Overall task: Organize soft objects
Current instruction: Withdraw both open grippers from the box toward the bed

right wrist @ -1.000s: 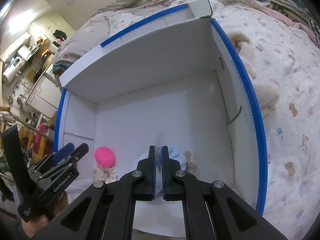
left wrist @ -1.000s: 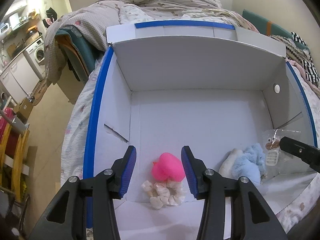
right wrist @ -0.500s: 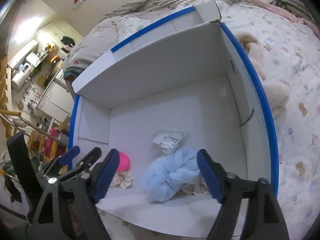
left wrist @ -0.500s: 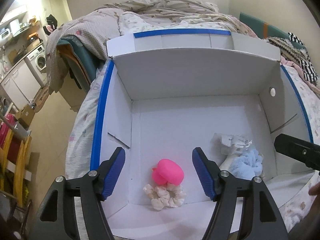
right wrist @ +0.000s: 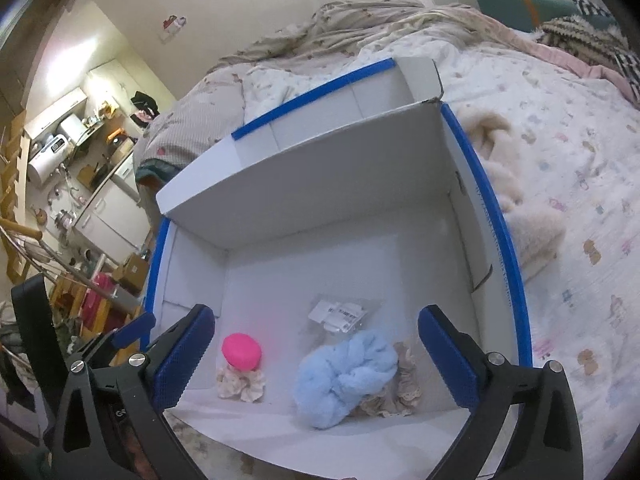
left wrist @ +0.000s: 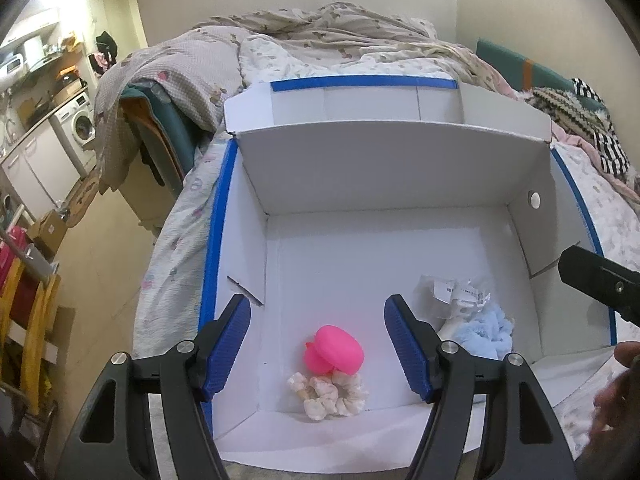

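Note:
A white box with blue edges lies open on a bed. On its floor near the front are a pink round soft thing leaning on a cream scrunchie, and to the right a fluffy light blue scrunchie, a clear plastic packet and a beige lace scrunchie. My left gripper hangs open above the pink thing, not touching it. The jaws of my right gripper are opening wide over the blue scrunchie and the packet, with nothing between the pads.
A cream fluffy cloth lies on the patterned bedsheet right of the box. Rumpled bedding is piled behind it, with striped fabric at far right. A washing machine and kitchen clutter stand at left. A hand shows at lower right.
The right gripper went from shut to wide open, and the clear packet now lies loose in the box by the blue scrunchie. The left gripper's jaws spread wider. Both views tilted up slightly.

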A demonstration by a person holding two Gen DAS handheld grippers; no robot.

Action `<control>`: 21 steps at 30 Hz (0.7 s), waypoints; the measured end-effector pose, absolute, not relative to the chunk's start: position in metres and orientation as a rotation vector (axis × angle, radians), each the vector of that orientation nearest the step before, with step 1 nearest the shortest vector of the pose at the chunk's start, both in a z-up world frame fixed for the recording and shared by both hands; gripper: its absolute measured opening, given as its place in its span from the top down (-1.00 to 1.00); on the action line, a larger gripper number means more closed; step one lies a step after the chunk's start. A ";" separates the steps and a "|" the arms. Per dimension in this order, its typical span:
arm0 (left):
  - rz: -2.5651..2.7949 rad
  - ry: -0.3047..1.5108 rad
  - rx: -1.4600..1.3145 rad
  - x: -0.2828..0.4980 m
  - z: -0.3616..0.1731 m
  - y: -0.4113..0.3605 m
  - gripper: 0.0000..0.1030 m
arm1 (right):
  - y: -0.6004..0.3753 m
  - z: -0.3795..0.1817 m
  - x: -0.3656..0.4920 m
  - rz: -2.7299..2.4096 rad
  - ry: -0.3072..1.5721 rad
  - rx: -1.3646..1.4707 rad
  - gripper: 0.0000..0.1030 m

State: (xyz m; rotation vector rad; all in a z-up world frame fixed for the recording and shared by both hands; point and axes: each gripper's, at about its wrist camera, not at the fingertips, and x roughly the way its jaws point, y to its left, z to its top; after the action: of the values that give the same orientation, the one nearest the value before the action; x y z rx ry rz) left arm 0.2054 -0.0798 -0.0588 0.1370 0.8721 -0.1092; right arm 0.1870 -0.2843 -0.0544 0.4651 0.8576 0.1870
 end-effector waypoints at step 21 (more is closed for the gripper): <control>-0.068 0.853 0.113 0.184 -0.042 -0.055 -0.30 | -0.281 -0.053 0.168 0.155 0.863 0.460 -1.00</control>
State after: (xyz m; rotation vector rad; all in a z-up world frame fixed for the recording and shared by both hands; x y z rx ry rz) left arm 0.1844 -0.0551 -0.0421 0.1132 0.8533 -0.0675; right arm 0.1677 -0.2806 -0.0530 0.4600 0.8627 0.1550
